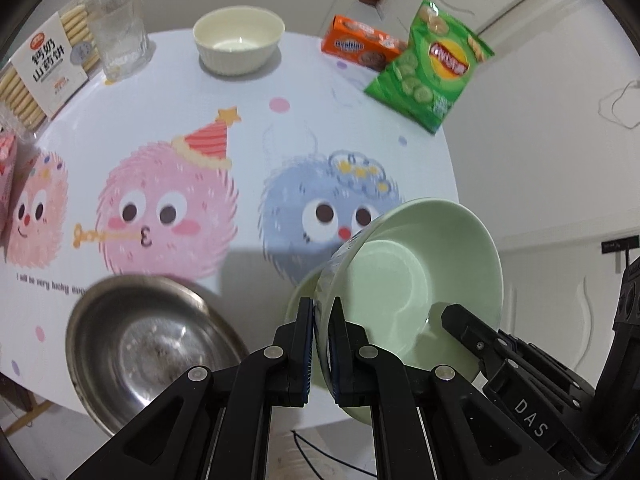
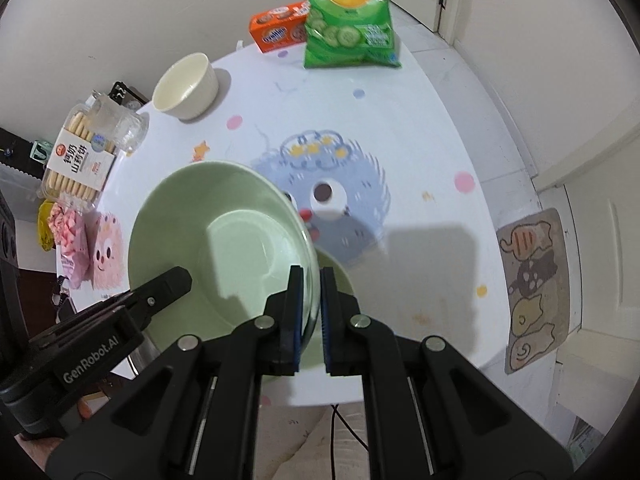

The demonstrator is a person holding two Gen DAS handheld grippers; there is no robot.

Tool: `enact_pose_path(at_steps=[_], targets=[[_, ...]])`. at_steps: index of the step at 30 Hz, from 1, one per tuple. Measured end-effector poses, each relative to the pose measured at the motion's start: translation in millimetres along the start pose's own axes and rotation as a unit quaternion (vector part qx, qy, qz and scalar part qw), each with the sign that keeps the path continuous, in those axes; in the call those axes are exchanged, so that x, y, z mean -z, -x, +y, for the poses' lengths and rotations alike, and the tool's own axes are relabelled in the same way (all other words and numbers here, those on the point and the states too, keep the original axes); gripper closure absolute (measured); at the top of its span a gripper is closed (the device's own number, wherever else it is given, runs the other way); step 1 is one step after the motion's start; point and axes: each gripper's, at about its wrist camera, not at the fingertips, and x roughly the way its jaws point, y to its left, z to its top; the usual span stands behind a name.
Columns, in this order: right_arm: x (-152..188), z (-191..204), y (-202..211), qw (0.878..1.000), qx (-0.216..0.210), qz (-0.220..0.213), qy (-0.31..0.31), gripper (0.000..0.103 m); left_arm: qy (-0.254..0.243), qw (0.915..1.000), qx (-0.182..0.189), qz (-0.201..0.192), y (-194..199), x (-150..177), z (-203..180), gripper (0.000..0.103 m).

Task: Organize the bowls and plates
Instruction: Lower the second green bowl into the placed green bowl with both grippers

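Observation:
A pale green bowl [image 1: 416, 276] [image 2: 224, 236] is held tilted above the table's near edge. My left gripper [image 1: 322, 312] is shut on its left rim. My right gripper [image 2: 310, 280] is shut on its right rim and shows in the left wrist view [image 1: 452, 316] at the bowl's lower right. A second green dish [image 1: 300, 296] [image 2: 338, 272] lies under the held bowl, mostly hidden. A steel bowl [image 1: 148, 344] sits at the near left. A cream bowl [image 1: 239, 40] [image 2: 186, 86] stands at the far side.
A round table with a cartoon cloth [image 1: 248, 128] [image 2: 420, 152] carries a glass [image 1: 120, 36], a biscuit tray [image 1: 44, 68], an orange biscuit box [image 1: 364, 44], a green crisp bag [image 1: 432, 64] and a pink packet [image 2: 74, 244]. A floor mat [image 2: 536, 288] lies to the right.

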Motion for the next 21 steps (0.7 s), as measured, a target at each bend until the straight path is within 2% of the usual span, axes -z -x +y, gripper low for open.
enact_pose_path(at_steps=[8,21], targets=[[25,-12,-16,1.000,0.005,0.020,-0.014,0.093,-0.004,0.9998,-0.014,0.016,-19,16,0,0.097],[33,-14,-37,0.999,0.014,0.038,-0.019,0.093,0.002,0.9991,-0.028,0.033,-39,17,5,0.097]])
